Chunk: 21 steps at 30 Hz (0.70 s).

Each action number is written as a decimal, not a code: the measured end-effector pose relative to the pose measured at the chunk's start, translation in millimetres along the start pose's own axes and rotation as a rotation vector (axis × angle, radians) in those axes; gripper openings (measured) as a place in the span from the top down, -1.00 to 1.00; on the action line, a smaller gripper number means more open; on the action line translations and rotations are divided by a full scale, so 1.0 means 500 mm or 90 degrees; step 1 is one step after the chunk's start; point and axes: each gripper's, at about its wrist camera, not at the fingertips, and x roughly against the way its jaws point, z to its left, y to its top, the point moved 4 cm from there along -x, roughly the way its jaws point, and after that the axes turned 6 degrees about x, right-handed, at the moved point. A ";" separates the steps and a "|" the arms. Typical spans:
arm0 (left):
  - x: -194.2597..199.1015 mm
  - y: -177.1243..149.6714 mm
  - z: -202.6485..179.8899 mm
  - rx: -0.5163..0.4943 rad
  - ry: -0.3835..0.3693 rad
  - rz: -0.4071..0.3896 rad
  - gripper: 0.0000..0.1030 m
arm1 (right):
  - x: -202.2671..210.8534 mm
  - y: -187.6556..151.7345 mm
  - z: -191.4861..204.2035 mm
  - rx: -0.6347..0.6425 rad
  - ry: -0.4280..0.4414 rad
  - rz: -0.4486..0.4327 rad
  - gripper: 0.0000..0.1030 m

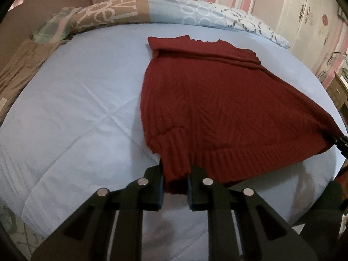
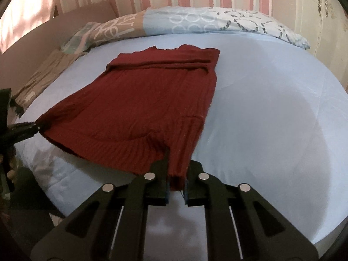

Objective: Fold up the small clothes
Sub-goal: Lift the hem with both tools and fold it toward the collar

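Observation:
A dark red ribbed knit sweater lies on the light blue bed, its sleeves folded across the chest and its hem toward me. My left gripper is shut on the near left hem corner. In the right wrist view the sweater shows the same way, and my right gripper is shut on the near right hem corner. Both corners are lifted slightly, and the hem stretches between them. The right gripper shows at the right edge of the left wrist view. The left gripper shows at the left edge of the right wrist view.
A light blue quilted cover spreads over the bed. A patterned pillow lies along the far edge, with a beige blanket at the far left. A striped pink wall stands behind, and a white cabinet stands at the right.

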 end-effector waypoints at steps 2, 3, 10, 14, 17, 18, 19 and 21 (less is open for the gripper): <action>0.001 -0.018 0.006 -0.004 0.000 0.010 0.69 | 0.002 -0.015 0.000 0.001 0.002 0.015 0.83; 0.000 -0.025 0.007 -0.005 -0.001 0.017 0.69 | -0.005 -0.029 -0.004 -0.004 0.002 0.029 0.83; 0.000 0.013 0.009 -0.008 -0.007 -0.017 0.69 | -0.020 0.015 -0.021 -0.010 -0.004 -0.006 0.83; 0.011 0.115 -0.005 -0.019 -0.001 -0.096 0.69 | -0.020 0.119 -0.040 -0.006 -0.016 -0.081 0.83; 0.001 0.209 -0.012 -0.015 0.007 -0.154 0.69 | -0.029 0.189 -0.052 0.004 -0.027 -0.124 0.83; -0.003 0.230 -0.011 -0.013 0.012 -0.166 0.69 | -0.036 0.217 -0.058 0.003 -0.032 -0.140 0.83; -0.010 0.256 -0.010 -0.009 0.015 -0.179 0.69 | -0.044 0.241 -0.066 -0.001 -0.036 -0.153 0.83; -0.025 0.308 -0.005 0.000 0.017 -0.199 0.69 | -0.064 0.281 -0.088 -0.020 -0.038 -0.171 0.83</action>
